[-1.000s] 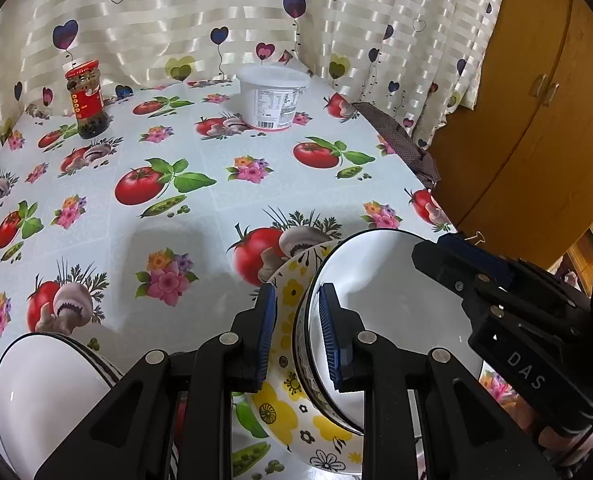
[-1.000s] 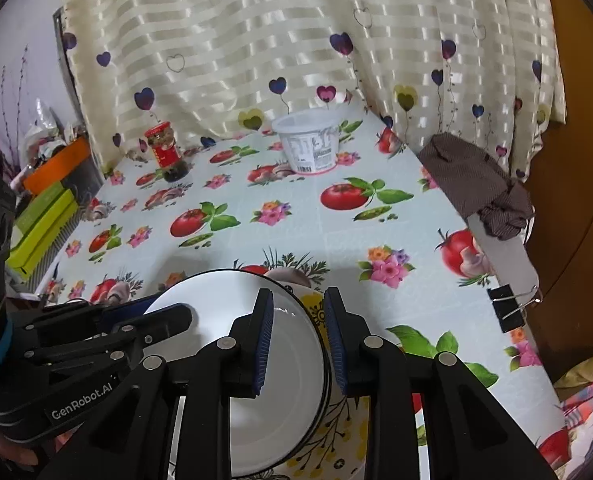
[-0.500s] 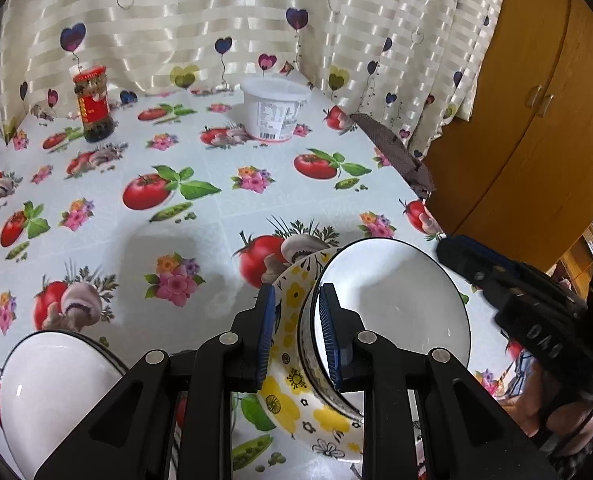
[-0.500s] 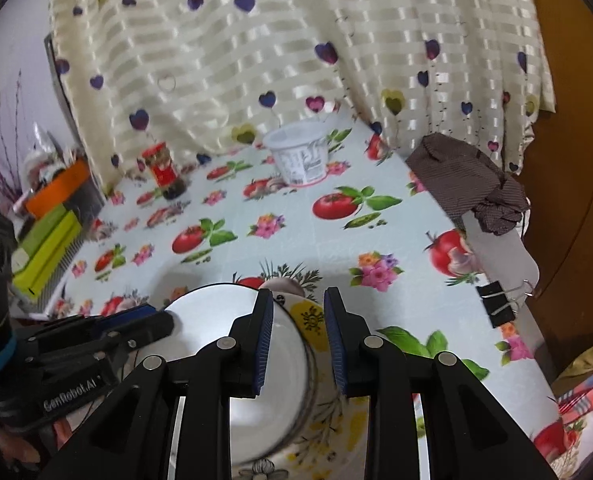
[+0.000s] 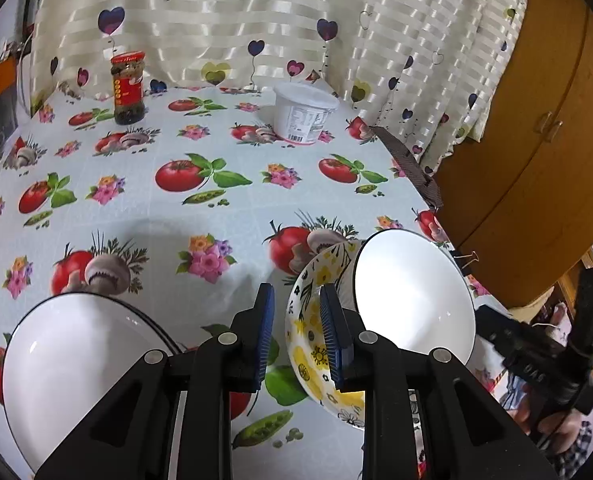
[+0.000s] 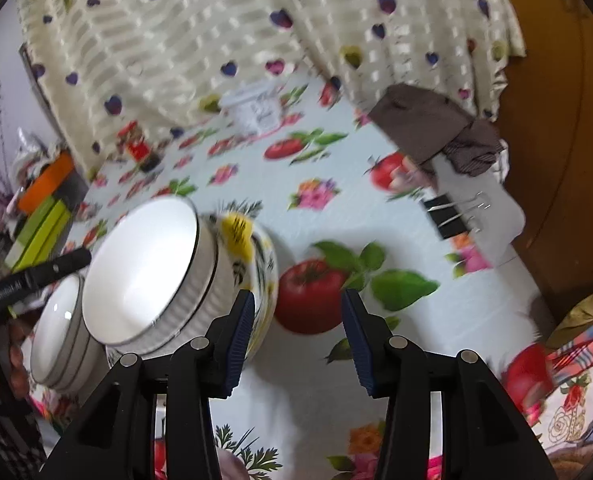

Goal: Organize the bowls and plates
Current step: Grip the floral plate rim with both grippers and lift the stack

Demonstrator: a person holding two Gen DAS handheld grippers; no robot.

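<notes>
White bowl [image 5: 412, 300] in yellow-flowered bowl [image 5: 312, 344]; tomato-print tablecloth [image 5: 144, 208].

both the left claw [image 5: 293, 330] and the right claw [image 6: 298, 336] are matte black plastic, each with two angular arms studded with round silver screws and tipped with ribbed blue pads [image 5: 265, 330], white lettering printed along the body.

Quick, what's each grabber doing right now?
Left gripper: jaws nearly closed, nothing between them.
Right gripper: open, empty, beside the bowls.

Both wrist views close, sharing white bowl [image 5: 412, 300]
</notes>
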